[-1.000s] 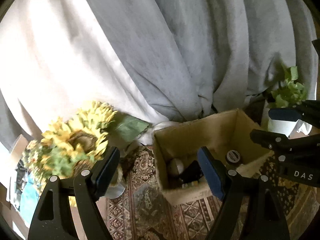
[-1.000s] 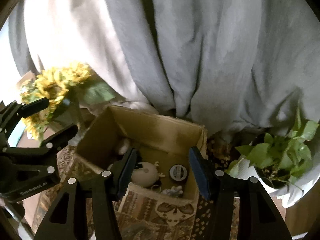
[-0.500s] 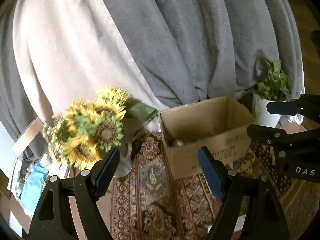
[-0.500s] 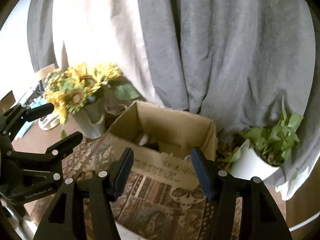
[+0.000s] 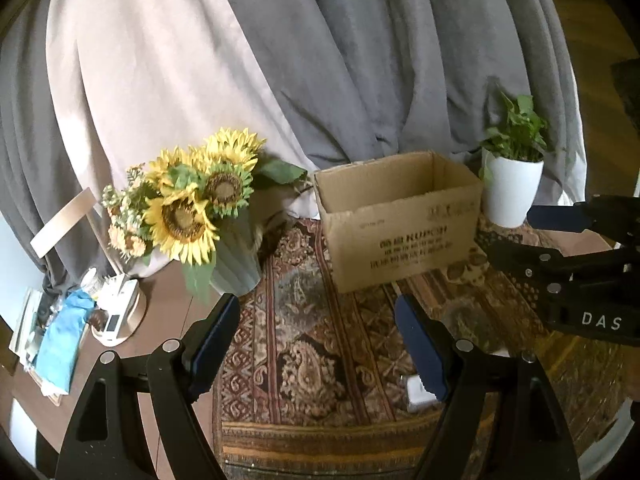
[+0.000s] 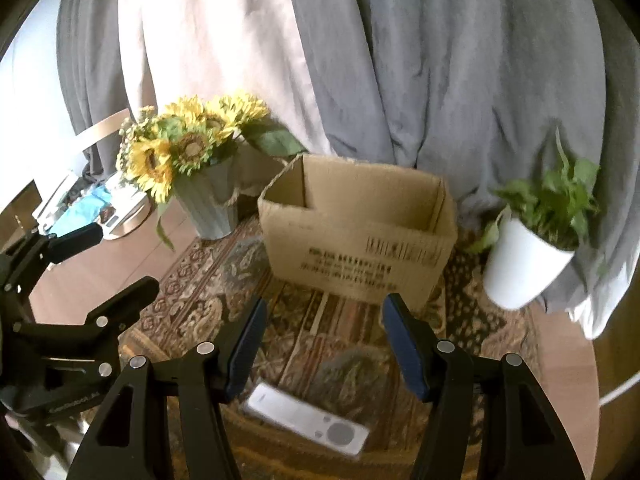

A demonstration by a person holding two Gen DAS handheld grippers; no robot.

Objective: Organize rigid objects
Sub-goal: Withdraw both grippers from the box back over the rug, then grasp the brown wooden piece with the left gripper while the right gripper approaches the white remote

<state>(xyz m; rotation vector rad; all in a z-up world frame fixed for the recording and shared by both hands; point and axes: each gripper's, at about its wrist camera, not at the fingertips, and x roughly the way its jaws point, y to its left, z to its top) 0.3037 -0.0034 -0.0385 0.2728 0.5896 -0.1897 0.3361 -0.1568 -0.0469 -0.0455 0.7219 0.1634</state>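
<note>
An open cardboard box (image 5: pixel 400 220) stands on the patterned rug (image 5: pixel 312 344); it also shows in the right wrist view (image 6: pixel 356 232). Its contents are hidden from here. A white remote control (image 6: pixel 308 420) lies on the rug (image 6: pixel 200 300) below my right gripper (image 6: pixel 322 344), which is open and empty. A small white object (image 5: pixel 418 392) lies on the rug by the right finger of my left gripper (image 5: pixel 318 340), which is open and empty. Both grippers hang above the rug, in front of the box.
A grey vase of sunflowers (image 5: pixel 200 208) stands left of the box. A white pot with a green plant (image 5: pixel 510 188) stands right of it. Grey and pale curtains (image 5: pixel 320 60) hang behind. Clutter with a blue cloth (image 5: pixel 64 344) lies on the wooden top at far left.
Both grippers have pulled back and up from over the box. The box interior with its objects is out of sight now. The remote and the small white object have come into view.
</note>
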